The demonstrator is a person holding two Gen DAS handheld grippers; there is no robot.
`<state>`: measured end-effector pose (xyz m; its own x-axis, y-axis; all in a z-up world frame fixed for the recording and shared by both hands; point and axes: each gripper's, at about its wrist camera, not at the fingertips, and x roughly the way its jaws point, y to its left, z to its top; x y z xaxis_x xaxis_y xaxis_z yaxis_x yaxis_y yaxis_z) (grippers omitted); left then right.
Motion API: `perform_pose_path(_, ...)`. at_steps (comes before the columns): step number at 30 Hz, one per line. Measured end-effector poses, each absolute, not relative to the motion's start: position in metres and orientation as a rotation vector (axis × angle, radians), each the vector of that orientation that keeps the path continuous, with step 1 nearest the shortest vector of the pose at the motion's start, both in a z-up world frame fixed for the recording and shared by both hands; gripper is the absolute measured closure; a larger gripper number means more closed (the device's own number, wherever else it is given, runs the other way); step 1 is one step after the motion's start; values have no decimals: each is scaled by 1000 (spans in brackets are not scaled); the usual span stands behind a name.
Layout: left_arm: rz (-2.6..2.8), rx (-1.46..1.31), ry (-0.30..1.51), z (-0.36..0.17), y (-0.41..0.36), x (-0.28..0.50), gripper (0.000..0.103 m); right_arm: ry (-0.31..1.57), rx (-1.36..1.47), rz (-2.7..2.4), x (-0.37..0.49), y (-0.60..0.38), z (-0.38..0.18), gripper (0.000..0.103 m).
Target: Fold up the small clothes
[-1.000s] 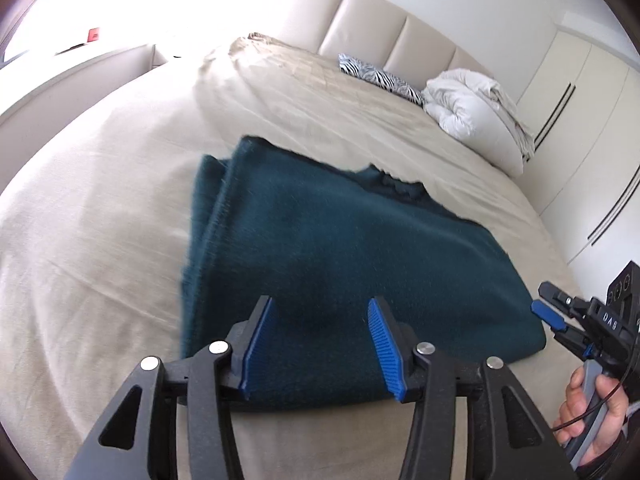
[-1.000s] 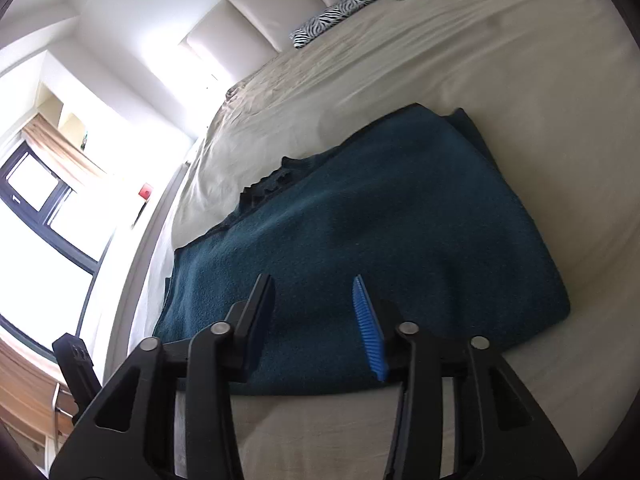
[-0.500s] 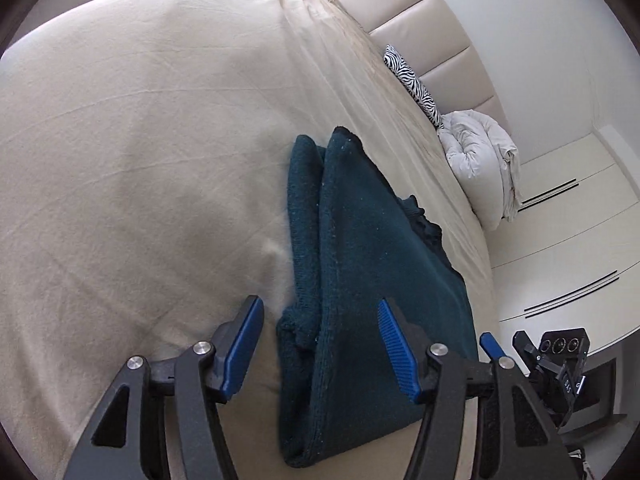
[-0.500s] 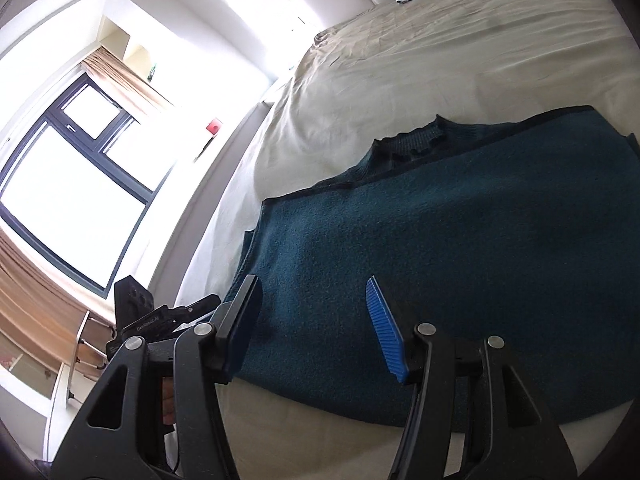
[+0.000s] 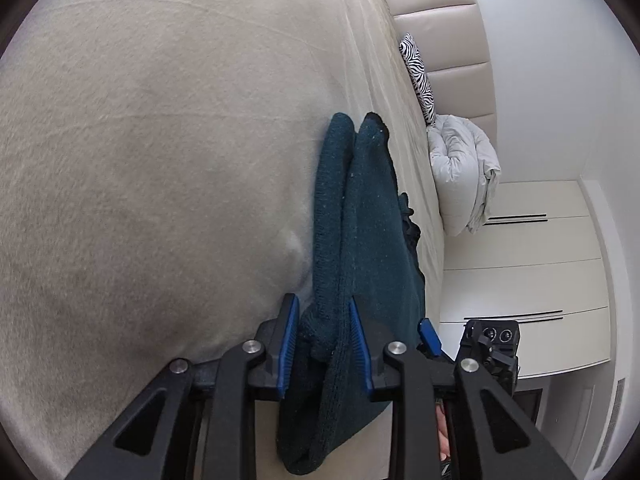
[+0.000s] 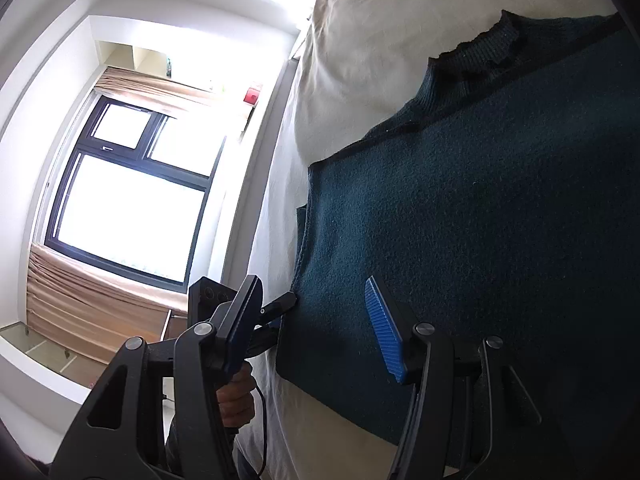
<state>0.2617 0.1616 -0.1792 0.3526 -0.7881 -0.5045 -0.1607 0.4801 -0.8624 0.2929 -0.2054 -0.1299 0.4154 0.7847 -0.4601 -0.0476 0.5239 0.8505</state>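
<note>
A dark teal knit sweater (image 5: 372, 208) lies folded on the beige bed. In the left wrist view my left gripper (image 5: 325, 344) has its blue-padded jaws closed in on the sweater's near corner, with the thick folded edge pinched between them. In the right wrist view the sweater (image 6: 480, 208) fills the right side, its ribbed collar at the top. My right gripper (image 6: 316, 320) is open above the sweater's near edge, one pad over the fabric, the other beside it. The left gripper (image 6: 280, 308) shows there at the sweater's corner.
The beige bed sheet (image 5: 160, 160) spreads wide to the left. A zebra pillow (image 5: 418, 76) and a white duvet (image 5: 460, 168) lie by the padded headboard. White wardrobes (image 5: 540, 280) stand beyond the bed. A window (image 6: 128, 200) with curtains faces the bed's side.
My left gripper has rolled sideways, moved onto the sweater's corner and closed its jaws around the folded edge. My right gripper has swung and moved closer to the sweater's edge, still open.
</note>
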Motion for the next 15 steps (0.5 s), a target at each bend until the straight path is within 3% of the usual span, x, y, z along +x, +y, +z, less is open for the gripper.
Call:
perform_pose_path(7, -563, -1002, 1161, -174, 153, 265, 63, 1055, 921, 638, 309, -189, -147, 50)
perform_pose_path(11, -587, -995, 1175, -173, 149, 264, 63, 1075, 921, 647, 313, -181, -152, 50)
perform_pose_path(12, -588, -990, 1178, -173, 149, 264, 64, 1079, 919, 648, 315, -179, -153, 50)
perform_pose_path(15, -577, -959, 1196, -172, 144, 266, 78, 1087, 917, 653, 320, -174, -154, 50)
